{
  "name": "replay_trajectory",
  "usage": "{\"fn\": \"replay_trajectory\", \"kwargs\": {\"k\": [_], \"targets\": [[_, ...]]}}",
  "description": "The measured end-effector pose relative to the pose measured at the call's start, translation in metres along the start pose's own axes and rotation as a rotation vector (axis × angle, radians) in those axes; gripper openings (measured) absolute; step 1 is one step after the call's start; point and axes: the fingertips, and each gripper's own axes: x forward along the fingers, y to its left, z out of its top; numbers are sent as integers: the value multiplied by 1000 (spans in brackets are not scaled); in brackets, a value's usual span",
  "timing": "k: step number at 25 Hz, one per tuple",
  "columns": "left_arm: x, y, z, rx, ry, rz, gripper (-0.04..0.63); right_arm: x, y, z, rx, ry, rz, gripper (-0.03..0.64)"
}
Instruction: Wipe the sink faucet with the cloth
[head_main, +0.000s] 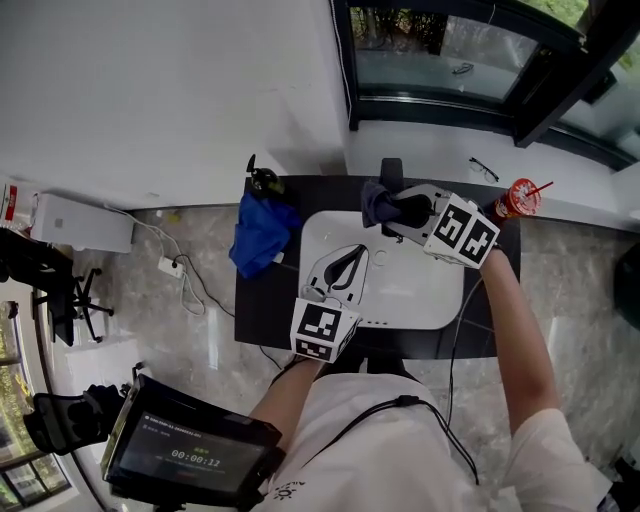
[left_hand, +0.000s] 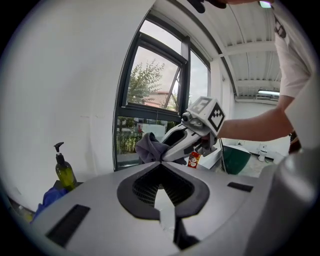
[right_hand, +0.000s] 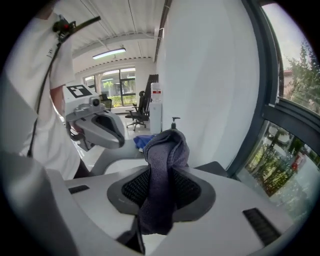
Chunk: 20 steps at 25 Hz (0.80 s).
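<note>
Dark grey-purple cloth (right_hand: 162, 170), bunched into a folded hump, sits clenched in the right claw (head_main: 388, 213) at the back of the white sink (head_main: 440, 300), just beside the black faucet (head_main: 392, 170); left claw (head_main: 350, 255) hovers over the basin, clenched on nothing.

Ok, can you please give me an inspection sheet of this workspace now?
Surface: dark counter with white sink.
Job's things: cloth held in right gripper; faucet just beyond it.
Clutter: blue fabric, soap bottle, red cup.
Grippers: left gripper shut, empty, over sink; right gripper shut on cloth.
Cables: power strip with leads on floor.
Surroundings: window, office chair.
</note>
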Motion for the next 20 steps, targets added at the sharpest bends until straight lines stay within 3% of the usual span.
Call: {"fn": "replay_trajectory", "kwargs": {"k": [3,5,14,20], "targets": [[-2,0,-1,4,3,-4,-6,-15,18,14,24,-70,72,115],[-3,2,-1,2,2,-2,-6,-27,11,26,32,-112,65,115],[-4,2,4,1,-13,7,-6,-47,-101,46,3,-139,-246,115],[-8,1,6,8,-19,14,-6,-27,-129,30,-3,-87,-326,115]]}}
